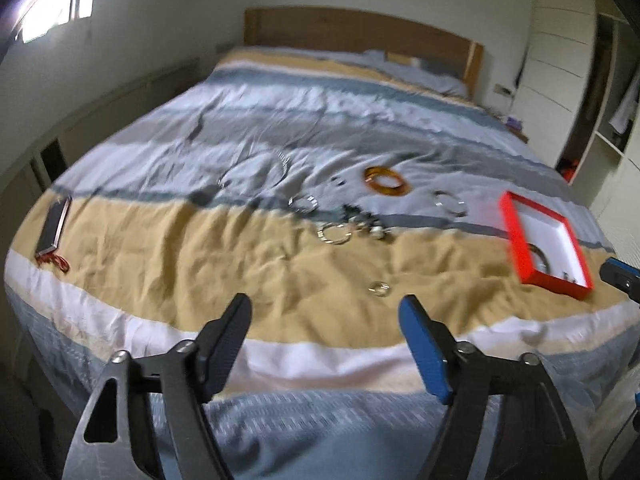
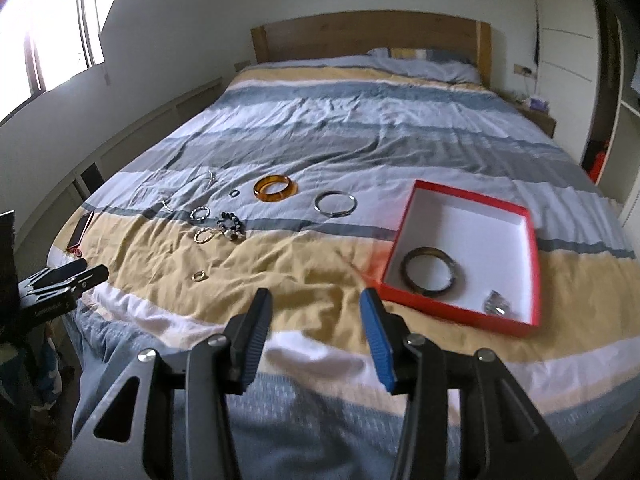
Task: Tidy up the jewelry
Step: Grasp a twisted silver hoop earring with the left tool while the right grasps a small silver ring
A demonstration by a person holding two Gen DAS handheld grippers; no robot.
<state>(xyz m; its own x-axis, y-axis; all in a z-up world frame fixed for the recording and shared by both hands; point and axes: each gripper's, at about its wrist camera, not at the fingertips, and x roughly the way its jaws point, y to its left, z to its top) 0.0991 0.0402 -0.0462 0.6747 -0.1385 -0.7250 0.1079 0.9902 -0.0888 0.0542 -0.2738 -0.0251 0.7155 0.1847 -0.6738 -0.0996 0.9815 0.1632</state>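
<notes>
Writing: none legible | left hand-held gripper (image 1: 324, 306) agape, empty | right hand-held gripper (image 2: 316, 300) agape, empty

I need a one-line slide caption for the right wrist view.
Open right gripper above a striped bed; red box holds a dark bangle, amber bangle outside.

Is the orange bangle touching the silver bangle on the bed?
Apart. The right wrist view shows the orange bangle and the silver bangle lying side by side with a plain strip of bedspread between them.
</notes>
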